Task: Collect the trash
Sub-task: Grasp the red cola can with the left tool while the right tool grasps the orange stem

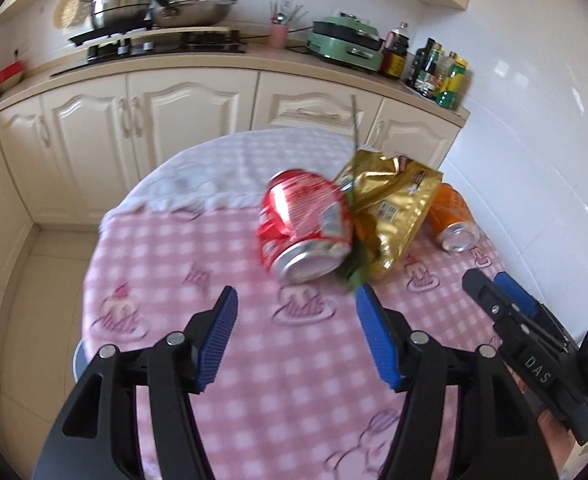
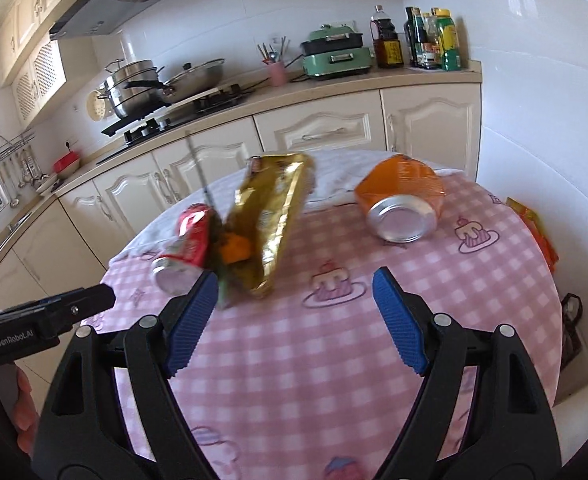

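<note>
**Currently: both grippers standing open over the trash on the table**

Currently, the left gripper [image 1: 296, 300] is hovering above the table [image 1: 165, 264], which is wearing a pink checked cloth. Its blue fingers [image 1: 217, 336] are standing well apart and are gripping nothing; only cloth is showing between them. The red can [image 1: 304, 226] is lying on its side just beyond the fingertips, its silver end facing the camera, clear of both pads.

The gold bag [image 1: 390, 208] is leaning against the right side of the red can. Green leaves [image 1: 356, 270] and an orange scrap [image 2: 235, 250] are lying in the gap between can and bag, and a thin stem is sticking up from them. The orange can [image 1: 452, 216] is lying on its side behind the bag, near the table's far right edge.

The right gripper [image 2: 296, 284] is also hovering over the cloth with its fingers [image 2: 400, 324] spread wide and holding nothing. In the right wrist view, the orange can [image 2: 402, 200] is lying ahead and slightly right, well apart from the fingertips. The left pad is overlapping the leaves and the bag's lower corner in the picture; whether it is touching them cannot be told. An orange wrapper [image 2: 534, 228] is lying at the table's right edge.

Each gripper is appearing at the edge of the other's view.
</note>
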A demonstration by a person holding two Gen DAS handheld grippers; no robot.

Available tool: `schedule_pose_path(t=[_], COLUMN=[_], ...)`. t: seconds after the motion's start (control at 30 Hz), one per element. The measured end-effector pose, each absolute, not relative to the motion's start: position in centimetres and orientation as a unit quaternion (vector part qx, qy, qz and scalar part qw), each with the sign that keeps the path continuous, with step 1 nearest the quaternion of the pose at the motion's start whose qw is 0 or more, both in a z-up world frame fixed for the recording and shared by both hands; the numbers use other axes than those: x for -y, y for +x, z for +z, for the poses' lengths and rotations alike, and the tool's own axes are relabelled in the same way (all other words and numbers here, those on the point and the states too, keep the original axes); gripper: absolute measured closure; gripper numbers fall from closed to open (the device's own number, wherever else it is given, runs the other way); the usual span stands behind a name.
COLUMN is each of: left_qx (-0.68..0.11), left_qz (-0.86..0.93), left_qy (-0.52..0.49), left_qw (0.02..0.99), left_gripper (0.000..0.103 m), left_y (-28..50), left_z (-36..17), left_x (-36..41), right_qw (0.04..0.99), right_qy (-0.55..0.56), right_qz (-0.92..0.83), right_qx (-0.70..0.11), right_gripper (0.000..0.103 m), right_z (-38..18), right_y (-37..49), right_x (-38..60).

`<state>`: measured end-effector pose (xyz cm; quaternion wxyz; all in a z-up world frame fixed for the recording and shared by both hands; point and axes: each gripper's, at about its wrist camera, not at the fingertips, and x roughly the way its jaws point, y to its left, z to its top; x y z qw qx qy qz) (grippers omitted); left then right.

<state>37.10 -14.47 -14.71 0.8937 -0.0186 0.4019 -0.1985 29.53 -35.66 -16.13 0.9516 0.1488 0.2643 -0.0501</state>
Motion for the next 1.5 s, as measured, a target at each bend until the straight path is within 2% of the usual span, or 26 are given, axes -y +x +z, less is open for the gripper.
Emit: schedule_pose_path(t=[0.3, 0.5, 0.7, 0.77, 0.9, 1.0, 1.07, 1.1, 1.33, 1.5], left_qx=[-0.414, -0.406, -0.386, -0.385, -0.380, -0.386, -0.389, -0.390, -0.393, -0.406], left_qz=[-0.189, -0.176, -0.157, -0.141, -0.134, -0.136, -0.145, -0.149, -0.197, -0.209], left_qy=[0.016, 0.001, -0.030, -0.018, -0.026, -0.036, -0.035, -0.034, -0.010, 0.043], left_qw=[0.890, 0.897, 0.909, 0.912, 0.915, 0.912, 0.909, 0.908, 0.898, 0.889], left_gripper=[0.042, 0.042, 0.042, 0.042, 0.042, 0.042, 0.042, 0.042, 0.042, 0.042], left_y=[41.7, 42.5, 42.9, 43.2, 43.3, 43.7, 43.8, 43.8, 43.7, 44.3], left_z=[-15.3, -15.2, -13.9, -13.8, -13.7, -13.9, -14.0, -14.1, -14.5, -15.4], left_x=[18.7, 17.5, 14.8, 14.3, 13.1, 12.4, 12.8, 13.0, 16.4, 20.2], right_qw=[0.946, 0.958, 0.957, 0.950, 0.942, 0.939, 0.937, 0.938, 0.950, 0.950], right_qy=[0.155, 0.125, 0.079, 0.083, 0.073, 0.070, 0.067, 0.062, 0.079, 0.106], right_qz=[-0.040, 0.006, 0.063, 0.080, 0.088, 0.091, 0.088, 0.084, 0.066, 0.059], right_qx=[-0.282, -0.259, -0.273, -0.290, -0.315, -0.325, -0.332, -0.331, -0.294, -0.289], right_gripper=[0.024, 0.025, 0.049, 0.063, 0.068, 0.079, 0.093, 0.096, 0.097, 0.097], right_z=[-16.7, -13.7, -12.2, -12.6, -13.5, -14.0, -14.5, -14.6, -13.4, -13.7], right_y=[33.1, 35.5, 40.4, 41.8, 43.6, 44.6, 45.0, 44.8, 40.7, 38.9], right_x=[38.0, 36.0, 31.8, 31.0, 29.9, 29.4, 29.5, 29.5, 32.3, 34.9])
